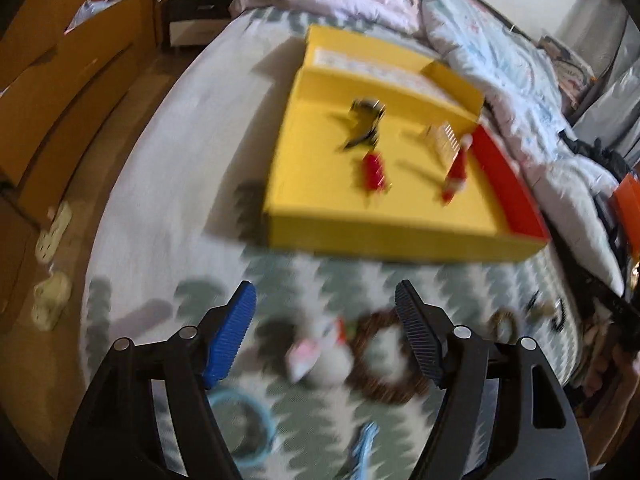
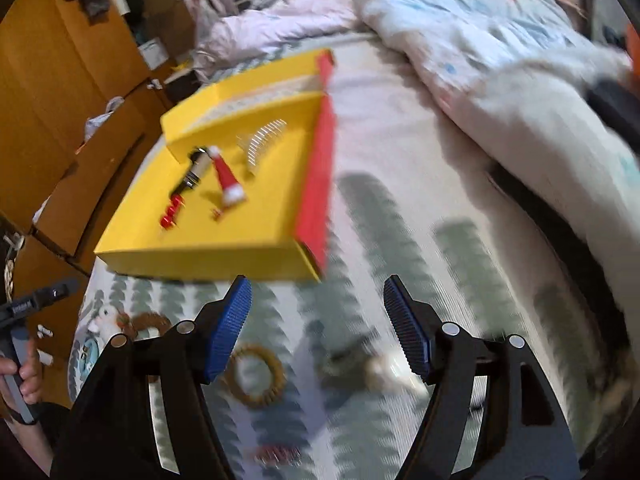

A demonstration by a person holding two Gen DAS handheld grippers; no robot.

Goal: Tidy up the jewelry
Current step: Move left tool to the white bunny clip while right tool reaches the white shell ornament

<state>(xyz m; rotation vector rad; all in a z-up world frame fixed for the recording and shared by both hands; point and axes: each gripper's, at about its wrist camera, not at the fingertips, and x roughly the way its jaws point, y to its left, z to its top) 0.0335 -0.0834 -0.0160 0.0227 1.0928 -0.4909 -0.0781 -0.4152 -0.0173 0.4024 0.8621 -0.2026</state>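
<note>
Both grippers are empty with jaws spread. The left gripper (image 1: 325, 334) hangs right over the brown wreath ring (image 1: 382, 354), bottom centre. The right gripper (image 2: 317, 334) has a tan beaded ring (image 2: 256, 376) just lower left of it. The yellow tray (image 1: 316, 188) sits above both.

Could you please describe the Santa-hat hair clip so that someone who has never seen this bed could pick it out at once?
On the bed sits a shallow yellow box with one red wall. Inside it, between a dark clip and a pale comb, lies the Santa-hat clip. It alone is a red cone with a white brim and a white pompom; the smaller red clip nearby has no white.
</note>
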